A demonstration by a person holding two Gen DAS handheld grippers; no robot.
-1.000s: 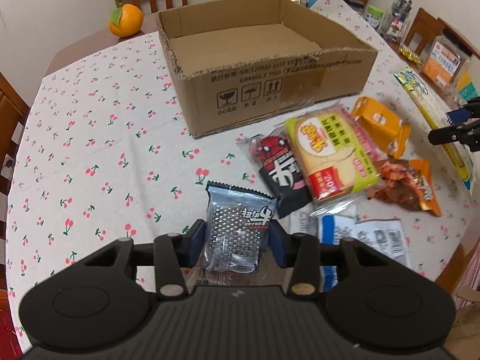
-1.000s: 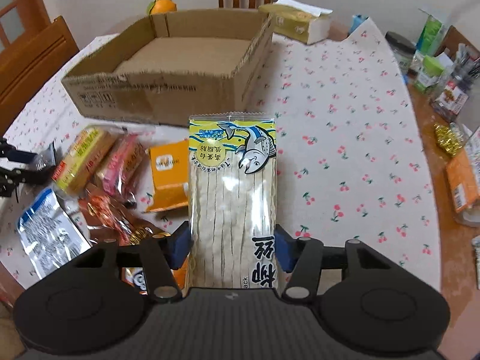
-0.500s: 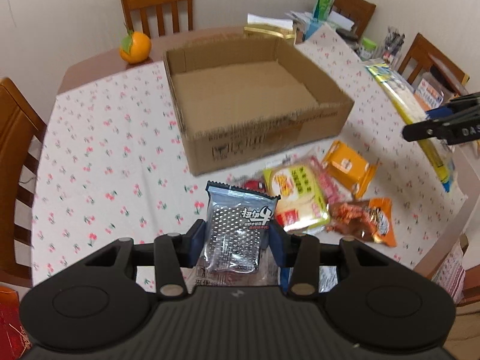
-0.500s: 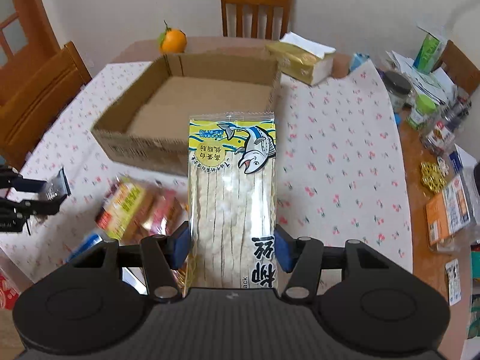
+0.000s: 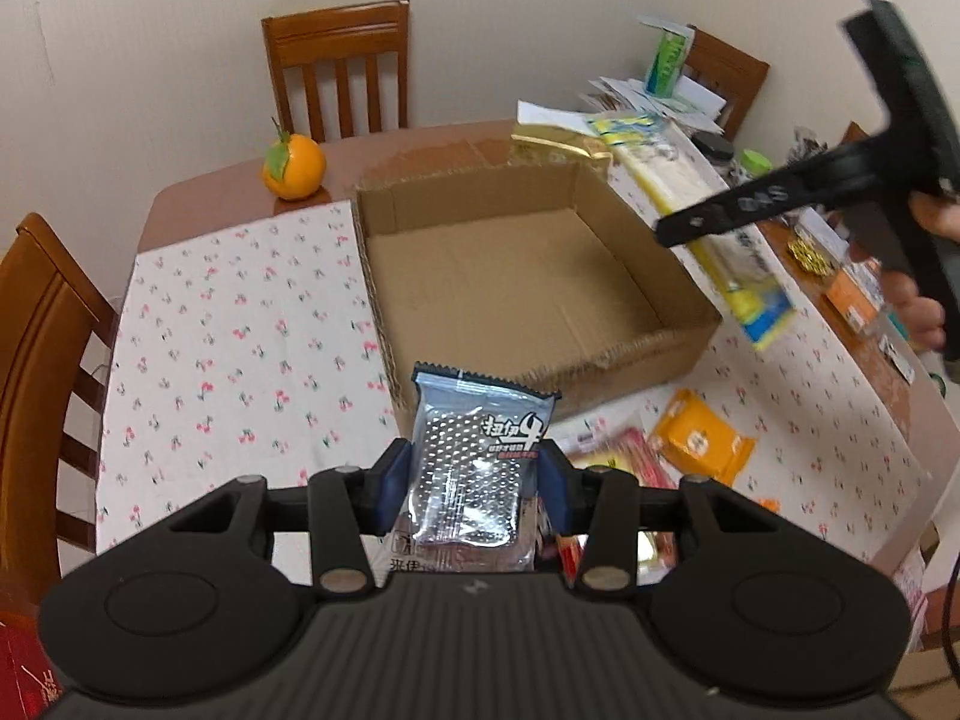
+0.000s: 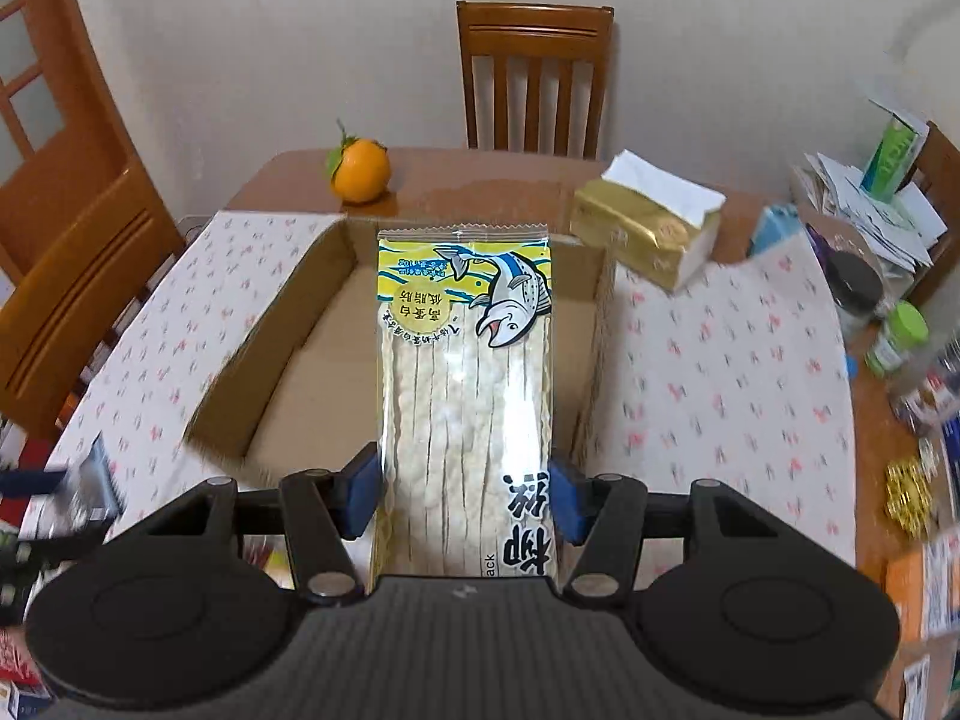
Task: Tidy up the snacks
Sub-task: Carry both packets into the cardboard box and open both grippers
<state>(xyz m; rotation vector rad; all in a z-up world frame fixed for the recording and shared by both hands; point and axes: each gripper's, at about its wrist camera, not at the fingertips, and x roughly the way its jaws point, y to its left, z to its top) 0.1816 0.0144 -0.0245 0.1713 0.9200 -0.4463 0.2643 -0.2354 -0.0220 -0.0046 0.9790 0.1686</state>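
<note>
Now, what we see, line by line, with the cardboard box as our landmark:

Left gripper (image 5: pixel 474 483): we see it clamped on a silver snack packet (image 5: pixel 477 462), blue pads pressing both side edges; the packet stands upright just in front of the box's near wall.

Right gripper (image 6: pixel 465 495): we see it closed on a long fish snack pack (image 6: pixel 465 396), held by its lower part, the pack reaching forward above the open box; in the left view it hangs beside the box's right wall, blurred.

Cardboard box (image 5: pixel 678 360): we find it open-topped and shallow, with nothing inside, resting on the table (image 5: pixel 240 330), which wears a cherry-print cloth.

Loose snacks: we count an orange packet (image 5: pixel 699 441) and a red-striped packet (image 5: pixel 636 456) lying on the cloth just in front of the box's near right corner; more wrappers are partly hidden behind the left gripper.

Orange fruit (image 5: pixel 294 167): we see it with a leaf on bare wood beyond the box's far left corner.

Tissue pack (image 6: pixel 645 228): gold-wrapped, it sits just past the box's far right corner.

Clutter: we note papers, a green carton (image 6: pixel 894 156) and jars (image 6: pixel 897 339) well to the right of the box.

Chairs: one wooden chair (image 6: pixel 534 78) stands beyond the box at the far table edge.

Person: we see a hand (image 5: pixel 927 312) at the right gripper's handle, to the right of the box.
</note>
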